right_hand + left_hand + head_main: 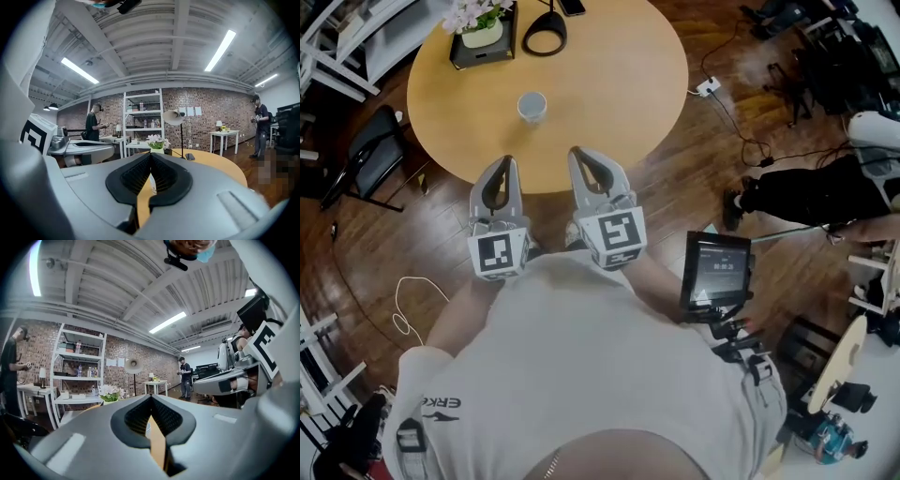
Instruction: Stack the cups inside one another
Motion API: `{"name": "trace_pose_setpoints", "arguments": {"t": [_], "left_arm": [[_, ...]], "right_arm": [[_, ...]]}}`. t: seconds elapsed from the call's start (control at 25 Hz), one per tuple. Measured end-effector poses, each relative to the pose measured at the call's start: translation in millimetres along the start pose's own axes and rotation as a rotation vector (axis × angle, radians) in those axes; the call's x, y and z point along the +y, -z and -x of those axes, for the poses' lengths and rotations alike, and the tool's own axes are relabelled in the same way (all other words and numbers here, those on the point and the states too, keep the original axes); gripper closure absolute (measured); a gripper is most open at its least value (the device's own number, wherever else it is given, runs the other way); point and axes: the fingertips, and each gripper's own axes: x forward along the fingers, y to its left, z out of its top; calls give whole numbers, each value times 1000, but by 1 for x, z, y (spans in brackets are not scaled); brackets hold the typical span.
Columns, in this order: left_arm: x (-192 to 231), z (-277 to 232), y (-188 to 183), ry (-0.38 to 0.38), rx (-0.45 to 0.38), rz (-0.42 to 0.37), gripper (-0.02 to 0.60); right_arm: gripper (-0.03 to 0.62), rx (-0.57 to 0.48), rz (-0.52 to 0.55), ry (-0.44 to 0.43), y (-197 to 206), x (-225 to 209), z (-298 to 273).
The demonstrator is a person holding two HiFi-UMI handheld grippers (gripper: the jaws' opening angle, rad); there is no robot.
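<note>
Cup (532,106) stands pale, upright on table (609,75); left hand-held gripper (505,161), right hand-held gripper (576,151) both closed, empty.

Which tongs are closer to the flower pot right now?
Left. In the head view the left tongs hang over the near edge of the table, nearly in line with the flower pot at the far edge. The right tongs are alongside, farther right.

A round light-wood table (619,84) fills the upper middle of the head view, carrying a pale paper cup (532,106) left of centre, and along its far edge a dark planter of pinkish flowers (483,37), a black ring-shaped lamp base (549,24) and a dark phone (572,7).
</note>
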Motion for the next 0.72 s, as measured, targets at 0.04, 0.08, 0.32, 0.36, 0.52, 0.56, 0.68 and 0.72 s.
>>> {"name": "trace_pose_setpoints", "arguments": {"t": [0.04, 0.08, 0.32, 0.36, 0.52, 0.56, 0.68, 0.72], "left_arm": [[0, 4, 0, 11, -5, 7, 580], [-2, 5, -1, 22, -9, 13, 580], [4, 13, -1, 55, -25, -3, 580], [5, 16, -2, 61, -14, -4, 580], [6, 22, -4, 75, -4, -15, 580], [6, 23, -5, 78, -6, -18, 580], [8, 25, -7, 79, -4, -19, 580], [9, 26, -8, 79, -4, -19, 580]], "right_arm": [[579, -5, -1, 3, -3, 5, 3], [579, -7, -2, 4, -4, 7, 5], [579, -32, 19, -12, -11, 25, 14], [579, -30, 19, -13, -11, 29, 16], [580, -29, -9, -7, -7, 34, 20], [580, -30, -17, -8, -6, 35, 21], [580, -25, -18, -14, -5, 39, 21], [580, -24, -18, -15, -7, 40, 21]]}}
